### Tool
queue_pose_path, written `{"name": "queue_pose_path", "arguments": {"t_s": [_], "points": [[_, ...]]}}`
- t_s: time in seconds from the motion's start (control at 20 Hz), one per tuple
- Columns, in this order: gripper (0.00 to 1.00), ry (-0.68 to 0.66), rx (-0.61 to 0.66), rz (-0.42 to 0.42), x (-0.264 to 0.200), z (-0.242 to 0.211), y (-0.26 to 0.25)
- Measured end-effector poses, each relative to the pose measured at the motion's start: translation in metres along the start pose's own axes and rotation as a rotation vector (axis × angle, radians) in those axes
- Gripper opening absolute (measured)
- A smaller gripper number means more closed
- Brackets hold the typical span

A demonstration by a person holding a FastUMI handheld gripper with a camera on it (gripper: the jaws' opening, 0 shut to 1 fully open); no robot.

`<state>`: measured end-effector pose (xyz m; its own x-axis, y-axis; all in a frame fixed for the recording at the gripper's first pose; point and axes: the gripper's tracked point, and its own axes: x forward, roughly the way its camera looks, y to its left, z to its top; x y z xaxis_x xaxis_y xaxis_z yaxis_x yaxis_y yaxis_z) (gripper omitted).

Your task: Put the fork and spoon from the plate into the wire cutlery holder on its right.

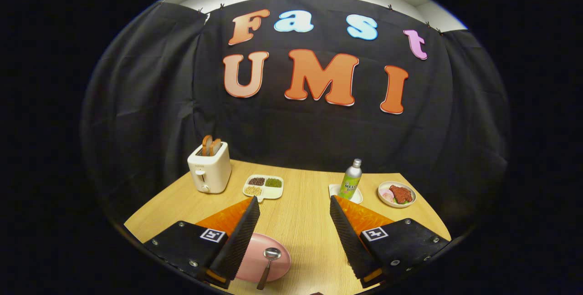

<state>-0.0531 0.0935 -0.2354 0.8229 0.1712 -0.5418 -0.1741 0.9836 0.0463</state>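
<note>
The tongs (pixel 295 222) hang wide open above the wooden surface (pixel 300 213), holding nothing; bare wood lies between the two fingers. The spoon (pixel 268 263) lies on the pink plate (pixel 273 258) at the near edge of the surface, below the fingers and toward the left one, whose tip overlaps the plate's left part. Its bowl points away toward the far edge and its handle runs back to the near edge, so the long axis lies roughly along the direction in which the fingers reach, leaning slightly. The fork cannot be made out; it may sit under the left finger.

As a judgement, the coming move turns on this offset: the tongs need to shift left and drop toward the near edge until the handle sits between the fingers, which would then close across its width. The wire cutlery holder cannot be made out here.
</note>
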Motion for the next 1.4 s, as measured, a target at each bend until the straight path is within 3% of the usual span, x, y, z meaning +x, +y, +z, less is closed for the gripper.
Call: {"name": "queue_pose_path", "arguments": {"t_s": [0.4, 0.65, 0.9, 1.4], "points": [[0.88, 0.284, -0.001, 0.056, 0.017, -0.103, 0.032], [0.77, 0.441, 0.019, 0.121, 0.017, -0.149, 0.051], [0.68, 0.57, -0.012, 0.11, 0.019, -0.186, 0.051], [0.29, 0.768, 0.043, 0.127, 0.016, -0.236, 0.066]]}}
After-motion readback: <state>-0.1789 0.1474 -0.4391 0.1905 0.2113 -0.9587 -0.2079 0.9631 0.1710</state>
